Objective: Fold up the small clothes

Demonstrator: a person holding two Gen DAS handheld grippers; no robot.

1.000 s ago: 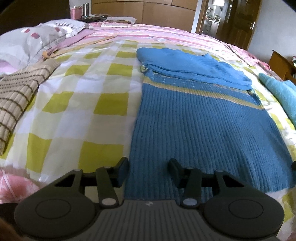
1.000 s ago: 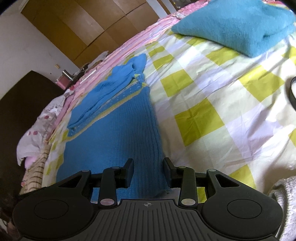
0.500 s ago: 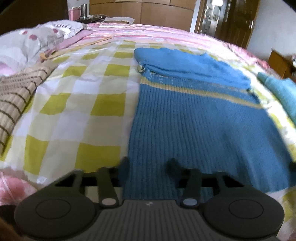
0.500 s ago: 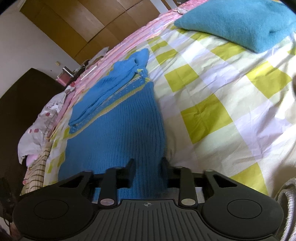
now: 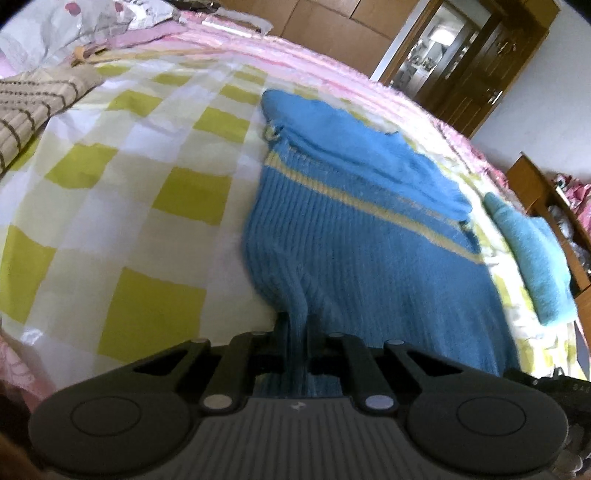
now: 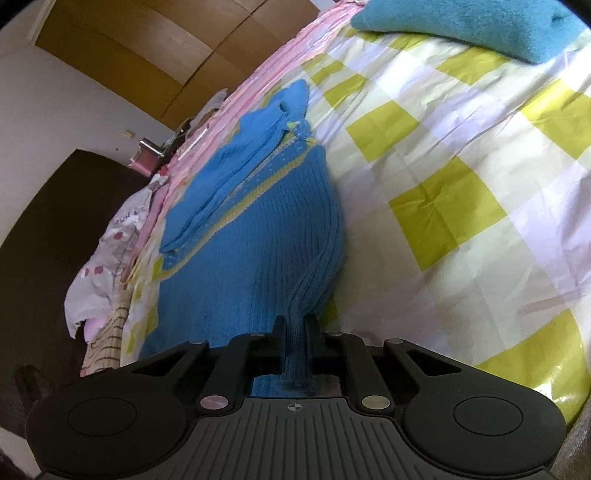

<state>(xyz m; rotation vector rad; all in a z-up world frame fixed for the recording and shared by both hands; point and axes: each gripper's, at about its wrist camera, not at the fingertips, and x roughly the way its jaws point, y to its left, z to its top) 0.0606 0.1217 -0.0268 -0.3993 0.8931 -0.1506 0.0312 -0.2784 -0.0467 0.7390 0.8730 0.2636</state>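
Left gripper (image 5: pixel 296 325) is pinched tight on the near hem of the blue knit sweater (image 5: pixel 369 240), a ridge of ribbed fabric bunched up between its fingers; right gripper (image 6: pixel 295 326) likewise clamped on a fold of the same hem at the sweater's other near corner, knit hanging down thru the narrow gap. Sweater lies spread on the yellow-and-white checked sheet (image 5: pixel 122 206), near edge lifted off it at both grips; far end w/ sleeves folded across the chest, above a pale yellow stripe (image 5: pixel 369 199). Folded teal towel (image 5: pixel 532 258) sits on the sheet near the sweater's right side, apart from it; same towel (image 6: pixel 461 26) beyond the sweater in the right view. Brown striped garment (image 5: pixel 33 103) well off to the sweater's left; pink bedding (image 5: pixel 295 59) past its far end.
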